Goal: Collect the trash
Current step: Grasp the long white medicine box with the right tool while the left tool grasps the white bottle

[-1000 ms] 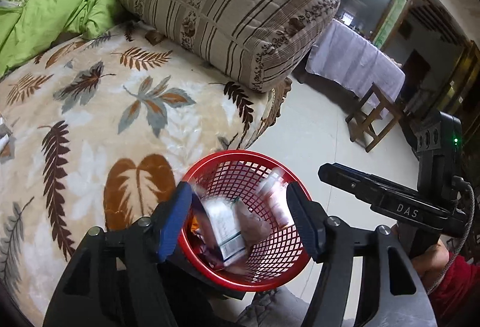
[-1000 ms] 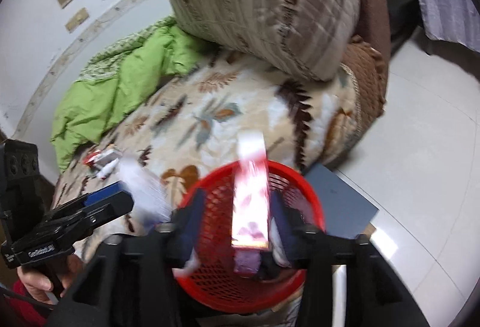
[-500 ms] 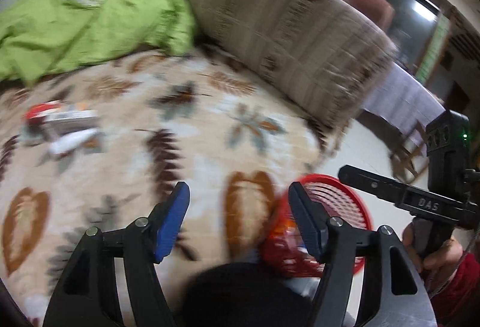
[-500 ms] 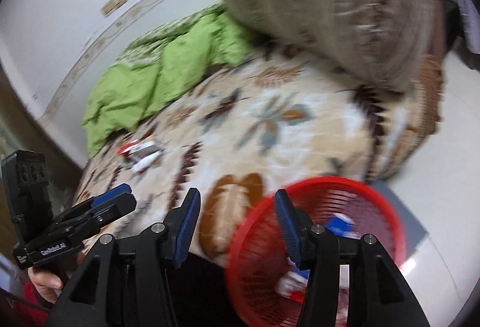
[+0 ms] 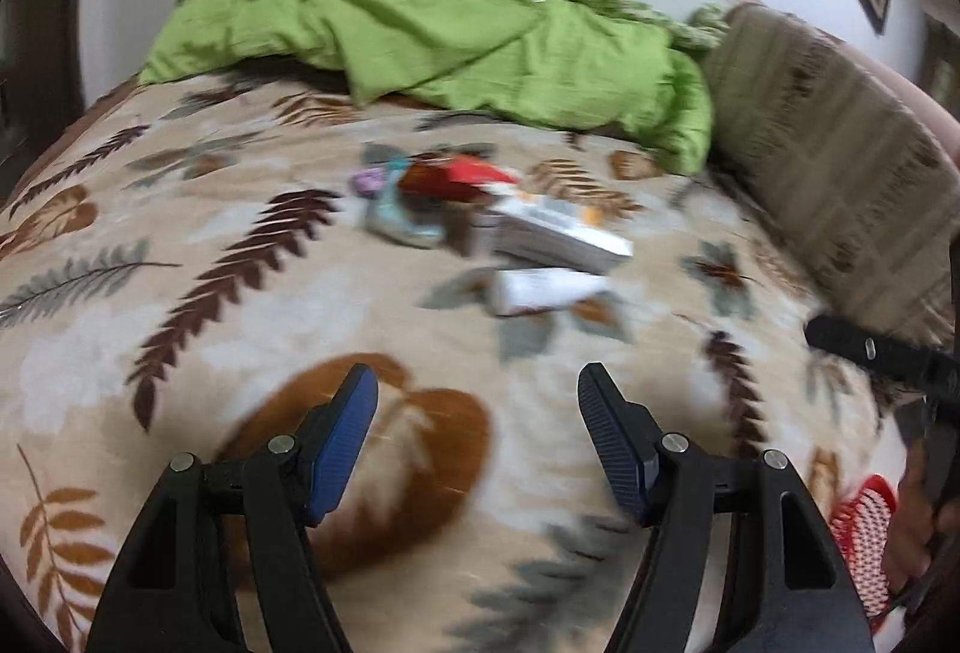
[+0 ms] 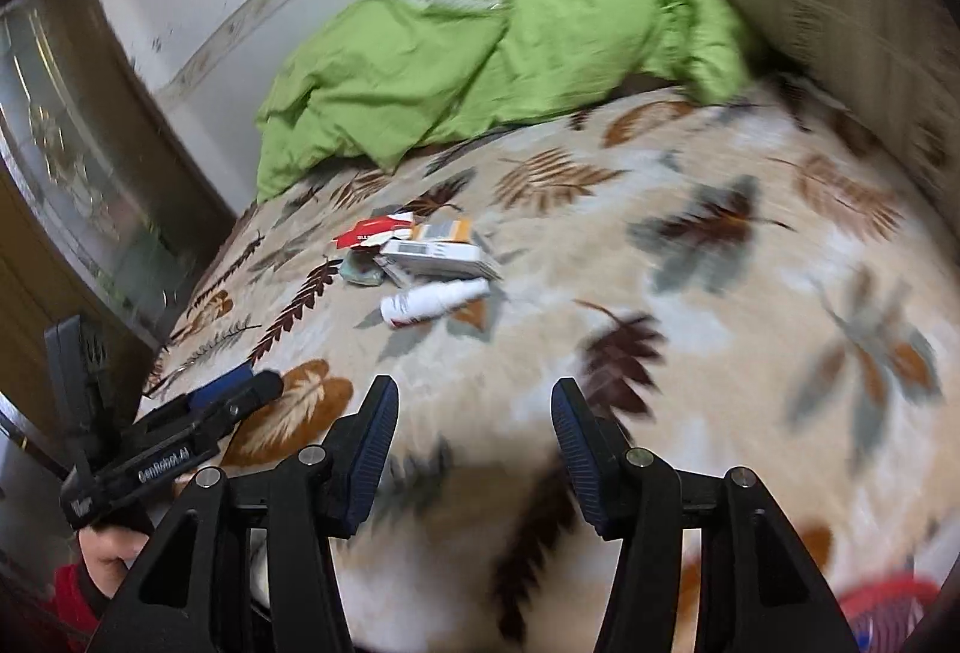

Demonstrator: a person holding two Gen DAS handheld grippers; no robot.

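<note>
Trash (image 6: 420, 257) lies in a small heap near the middle of the bed (image 6: 690, 353): a red wrapper (image 6: 366, 233), a flat white box (image 6: 441, 257), a white tube (image 6: 432, 300) just beside it, and what may be a crumpled bluish packet (image 6: 362, 271), blurred. A green quilt (image 5: 420, 17) is bunched behind the heap, a striped pillow (image 5: 840, 161) to its right. The left hand-held gripper (image 5: 477, 437) has its jaws apart and empty. The right hand-held gripper (image 6: 474, 437) is widening, nothing between its jaws. A red basket (image 5: 864, 533) shows at the bed's edge.
</note>
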